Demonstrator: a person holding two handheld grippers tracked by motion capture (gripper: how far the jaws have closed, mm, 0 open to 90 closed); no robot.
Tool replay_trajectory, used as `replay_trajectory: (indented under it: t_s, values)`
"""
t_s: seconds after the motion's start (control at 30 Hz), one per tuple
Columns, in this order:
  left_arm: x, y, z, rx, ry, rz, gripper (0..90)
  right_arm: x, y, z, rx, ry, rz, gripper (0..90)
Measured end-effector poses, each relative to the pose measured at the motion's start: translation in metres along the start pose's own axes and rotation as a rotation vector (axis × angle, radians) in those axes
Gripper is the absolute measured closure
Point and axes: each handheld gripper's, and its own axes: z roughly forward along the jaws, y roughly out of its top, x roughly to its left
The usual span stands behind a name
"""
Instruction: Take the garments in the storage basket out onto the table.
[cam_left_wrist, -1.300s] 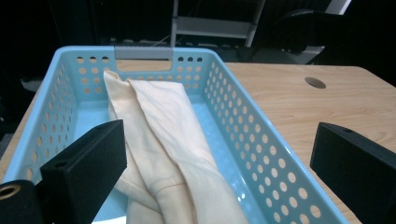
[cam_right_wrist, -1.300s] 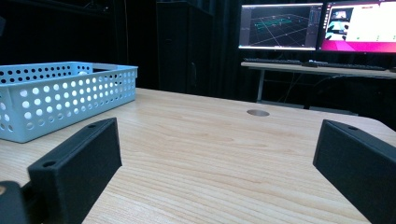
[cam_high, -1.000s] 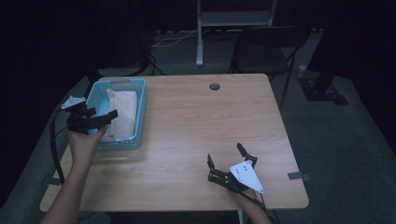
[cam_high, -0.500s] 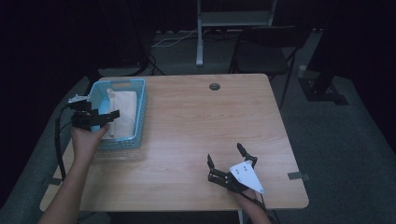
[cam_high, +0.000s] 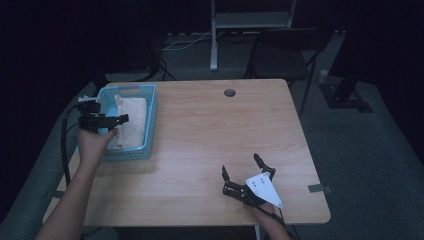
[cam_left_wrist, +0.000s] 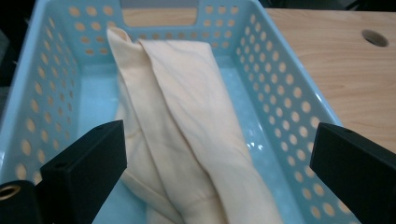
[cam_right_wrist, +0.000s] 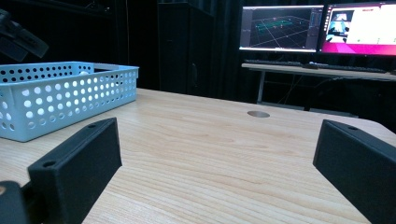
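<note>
Left gripper (cam_left_wrist: 219, 172) jaws spread wide, nothing held, hovering over the basket (cam_left_wrist: 289, 107); folded cream cloth (cam_left_wrist: 187, 130) lies straight ahead between and below them. Drop onto the thick fold (not the thin edge), pinch deep. Right gripper (cam_high: 245, 176) wide, idle on the table (cam_high: 200, 135).

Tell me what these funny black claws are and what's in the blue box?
The claws are hand tools called grippers; a person holds one in each hand. One picture looks down from above the wooden table. The other two come from little cameras riding on each gripper, so you see its two black jaws poking up. The left gripper hangs over a light blue basket full of holes, jaws wide apart. Inside lies a folded cream cloth. The jaws sit on either side of it and are not squeezing it. The right gripper is open too, low over bare table, holding nothing. Behind it are computer screens.
</note>
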Motion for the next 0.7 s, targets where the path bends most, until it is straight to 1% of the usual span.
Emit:
replay_trajectory:
  t_s: [0.03,0.1,0.17,0.2,0.27,0.33,0.37,0.43,0.47,0.5,0.53,0.57,0.63,0.7]
  values:
    - [0.002,0.001,0.002,0.012,0.008,-0.003,3.5,0.000,0.000,0.000,0.002,0.002,0.003,0.5]
    - [0.003,0.003,0.007,0.039,0.037,0.015,3.5,0.000,0.000,0.000,0.002,0.000,0.004,0.5]
    - [0.005,0.005,0.012,0.065,0.034,0.006,3.5,0.000,0.000,0.000,0.001,0.001,0.002,0.5]
    - [0.006,0.008,0.013,0.067,0.034,0.001,3.5,0.000,0.000,0.000,0.001,0.002,0.002,0.5]
    - [0.008,0.011,0.016,0.070,0.016,-0.029,3.5,0.000,0.000,0.000,0.002,0.002,0.003,0.5]
    - [0.009,0.014,0.018,0.085,0.015,-0.043,3.6,0.000,0.000,0.000,0.002,0.001,0.003,0.5]
    - [0.010,0.016,0.020,0.088,0.005,-0.060,3.6,0.000,0.000,0.000,0.001,0.001,0.002,0.5]
    - [0.009,0.019,0.023,0.107,0.018,-0.038,3.6,0.000,0.000,0.000,0.000,0.003,0.000,0.5]
    - [0.008,0.020,0.025,0.111,0.011,-0.045,3.5,0.000,0.000,0.000,0.000,0.003,0.000,0.5]
    - [0.009,0.020,0.030,0.121,-0.007,-0.066,3.5,0.000,0.000,0.000,0.000,0.004,0.000,0.5]
    - [0.009,0.020,0.033,0.134,-0.003,-0.078,3.5,0.000,0.000,0.000,-0.001,0.004,-0.001,0.5]
    - [0.009,0.019,0.036,0.143,0.012,-0.064,3.5,0.000,0.000,0.000,-0.001,0.004,-0.002,0.5]
    - [0.011,0.017,0.044,0.179,0.020,-0.071,3.6,0.000,0.000,0.000,-0.001,0.005,-0.002,0.5]
    - [0.014,0.016,0.048,0.192,0.029,-0.077,3.6,0.000,0.000,0.000,-0.002,0.006,-0.003,0.5]
